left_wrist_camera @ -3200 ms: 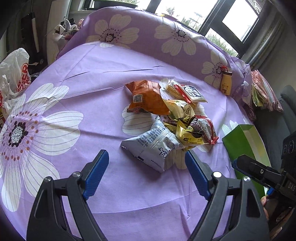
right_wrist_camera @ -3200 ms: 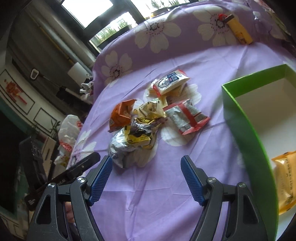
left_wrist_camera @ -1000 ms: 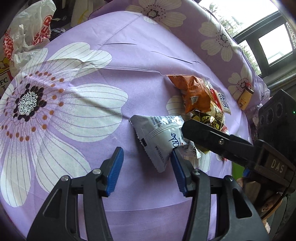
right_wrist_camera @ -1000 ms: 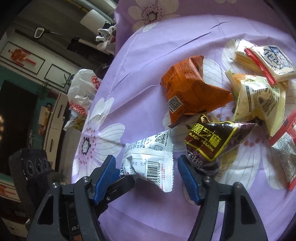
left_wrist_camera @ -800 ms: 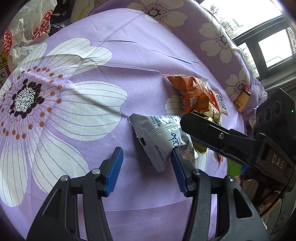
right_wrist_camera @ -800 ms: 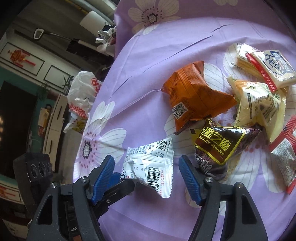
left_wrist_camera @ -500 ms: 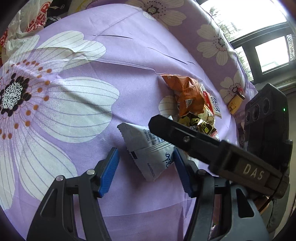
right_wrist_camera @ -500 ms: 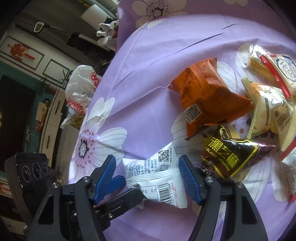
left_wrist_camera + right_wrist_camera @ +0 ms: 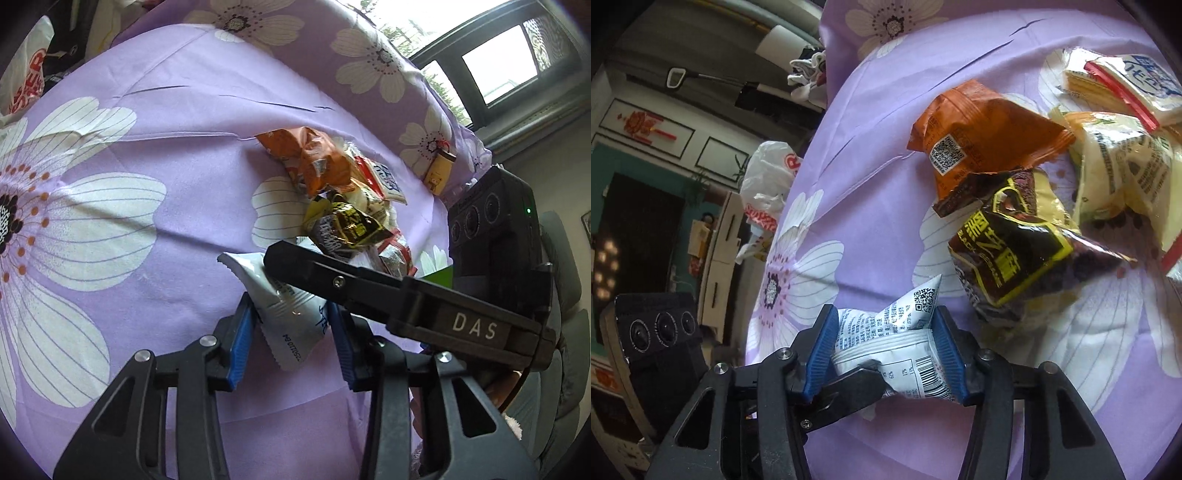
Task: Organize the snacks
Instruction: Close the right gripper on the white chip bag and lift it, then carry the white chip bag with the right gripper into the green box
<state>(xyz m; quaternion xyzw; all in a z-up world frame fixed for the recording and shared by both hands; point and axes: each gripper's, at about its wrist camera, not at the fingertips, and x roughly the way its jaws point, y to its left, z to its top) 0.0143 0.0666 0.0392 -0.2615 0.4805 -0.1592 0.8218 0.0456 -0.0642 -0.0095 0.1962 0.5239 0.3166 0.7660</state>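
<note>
On the near part of a purple flowered cloth [image 9: 184,155], the left gripper [image 9: 291,328] is closing, its blue pads pressing a white snack packet [image 9: 284,317], apparently to lift it clear of the pile. The right gripper [image 9: 882,354] is closing on that same packet from the opposite side. To the right lie an orange packet [image 9: 979,144] and a black sesame packet [image 9: 1008,251], unsorted.

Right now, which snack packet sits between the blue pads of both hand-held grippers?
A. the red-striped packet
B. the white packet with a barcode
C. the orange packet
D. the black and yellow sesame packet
B. The white packet sits between the pads of the right hand-held gripper and, in the left wrist view, of the left hand-held gripper, both closing on it; the other packets lie on the purple cloth.
</note>
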